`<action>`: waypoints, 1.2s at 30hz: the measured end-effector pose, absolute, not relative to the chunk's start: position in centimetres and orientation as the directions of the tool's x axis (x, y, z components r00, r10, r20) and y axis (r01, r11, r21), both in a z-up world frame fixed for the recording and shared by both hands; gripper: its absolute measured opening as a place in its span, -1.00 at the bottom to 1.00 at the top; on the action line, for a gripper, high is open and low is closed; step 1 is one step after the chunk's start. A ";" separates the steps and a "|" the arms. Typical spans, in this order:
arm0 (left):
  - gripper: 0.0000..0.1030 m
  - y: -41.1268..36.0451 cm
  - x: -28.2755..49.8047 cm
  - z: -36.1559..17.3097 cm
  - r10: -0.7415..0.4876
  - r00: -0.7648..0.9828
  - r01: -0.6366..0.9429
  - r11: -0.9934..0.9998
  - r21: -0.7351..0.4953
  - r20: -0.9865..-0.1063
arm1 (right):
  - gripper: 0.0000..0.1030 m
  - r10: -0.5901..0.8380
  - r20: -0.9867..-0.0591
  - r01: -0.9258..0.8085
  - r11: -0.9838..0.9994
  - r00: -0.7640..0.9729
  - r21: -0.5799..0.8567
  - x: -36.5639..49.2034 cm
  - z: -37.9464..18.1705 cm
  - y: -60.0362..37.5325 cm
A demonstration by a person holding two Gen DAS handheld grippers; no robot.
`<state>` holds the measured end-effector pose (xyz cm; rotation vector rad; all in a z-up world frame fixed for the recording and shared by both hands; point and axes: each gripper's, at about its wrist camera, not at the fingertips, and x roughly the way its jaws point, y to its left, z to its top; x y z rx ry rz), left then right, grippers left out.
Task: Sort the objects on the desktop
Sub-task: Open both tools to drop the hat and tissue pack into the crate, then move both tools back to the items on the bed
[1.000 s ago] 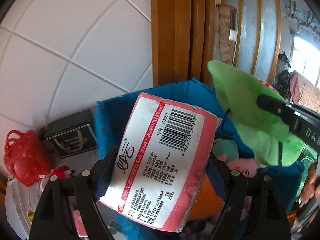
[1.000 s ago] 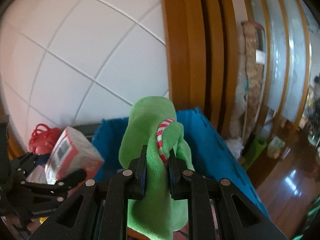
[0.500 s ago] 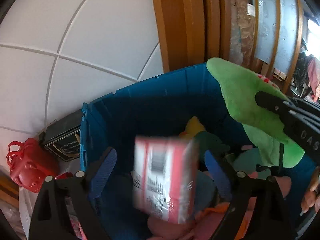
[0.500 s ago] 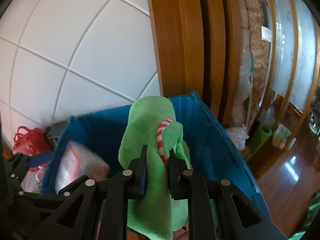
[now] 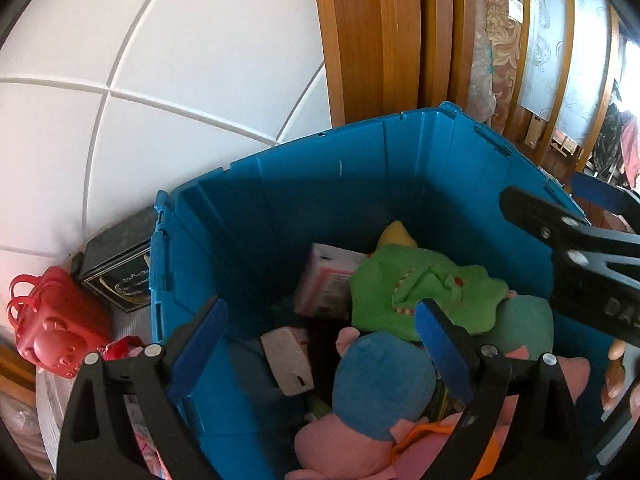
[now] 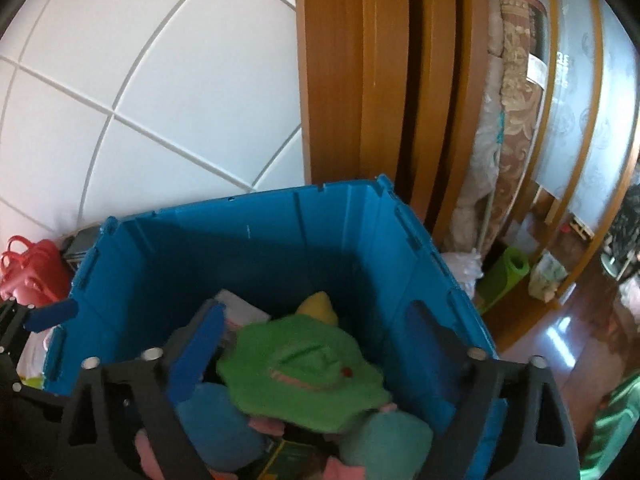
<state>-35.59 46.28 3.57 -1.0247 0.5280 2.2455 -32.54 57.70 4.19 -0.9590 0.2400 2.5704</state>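
While both grippers are hovering over the blue bin point(image 5: 360, 184), the right gripper point(image 6: 312, 344) is spreading its jaws, nothing pinched between them, and the green plush toy point(image 6: 304, 368) is lying loose on the heap inside. The left gripper point(image 5: 320, 332) is standing wide apart and empty. The tissue pack point(image 5: 328, 280) is resting at the toy's nine o'clock. A red bag point(image 5: 52, 328) is sitting at the bin's nine o'clock, outside it.
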 end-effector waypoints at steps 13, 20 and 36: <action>0.86 41.9 -35.2 6.2 0.412 -0.513 -0.664 -0.747 0.044 -0.753 | 1.00 0.292 -0.655 -0.401 -0.916 -0.696 0.018 -31.1 7.8 55.3; 0.86 36.0 -33.6 8.8 0.474 -0.537 -0.653 -0.757 -0.011 -0.698 | 1.00 0.291 -0.634 -0.348 -0.937 -0.717 -0.037 -28.6 10.7 50.3; 0.86 11.8 -28.7 6.1 0.416 -0.720 -0.506 -0.863 0.009 -0.555 | 1.00 0.096 -0.532 -0.147 -0.988 -0.841 0.055 -20.1 14.1 33.6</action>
